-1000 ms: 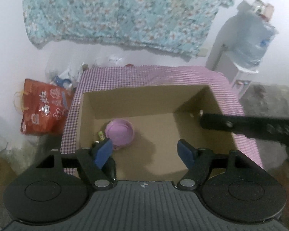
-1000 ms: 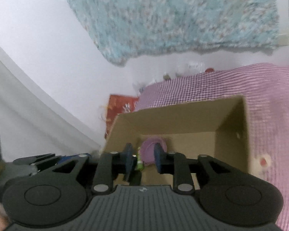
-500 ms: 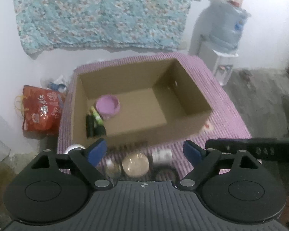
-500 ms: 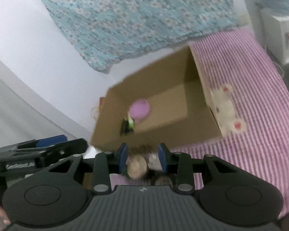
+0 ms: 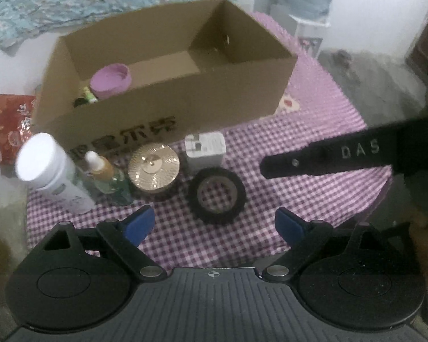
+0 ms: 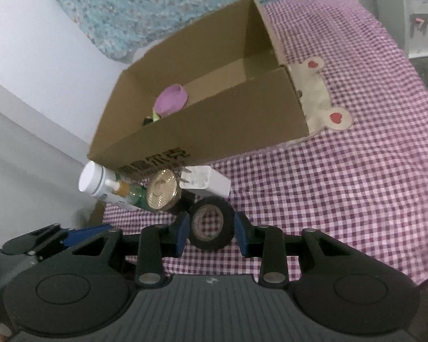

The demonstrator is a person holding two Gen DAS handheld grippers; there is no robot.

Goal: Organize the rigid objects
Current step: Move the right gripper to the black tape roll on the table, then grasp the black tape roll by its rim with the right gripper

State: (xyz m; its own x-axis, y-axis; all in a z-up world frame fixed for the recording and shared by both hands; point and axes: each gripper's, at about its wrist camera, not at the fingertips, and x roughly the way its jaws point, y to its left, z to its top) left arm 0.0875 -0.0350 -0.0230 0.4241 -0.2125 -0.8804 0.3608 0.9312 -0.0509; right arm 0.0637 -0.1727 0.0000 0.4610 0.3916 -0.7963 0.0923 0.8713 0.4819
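While your left gripper (image 5: 214, 223) hangs back over the near edge of the checked tablecloth (image 5: 314, 148), its blue pads spread wide and holding nothing, that camera gives you the whole row in front of the cardboard box (image 5: 168, 108). From the left: a white-capped bottle (image 5: 47, 168), a small pump bottle (image 5: 101, 171), a gold-lidded jar (image 5: 153, 168), a white charger block (image 5: 205, 152) and, nearest you, the black tape roll (image 5: 216, 195) lying flat. Only this view shows your right tool's arm reaching in from the right with "DAS" on it.

Over on the right wrist camera, your right gripper (image 6: 212, 230) is low at the tape roll (image 6: 211, 222), fingers narrowed to either side of it; I cannot tell whether the pads are touching. From here the row bunches up, with the bottles half hidden behind the jar (image 6: 162, 189).

Inside the box (image 6: 214, 131), both views catch a purple bowl (image 6: 171, 104) in the left corner. The dark and green items beside it are cut off by the front wall and hard to make out. The left view is blurred, so the labels are unreadable.
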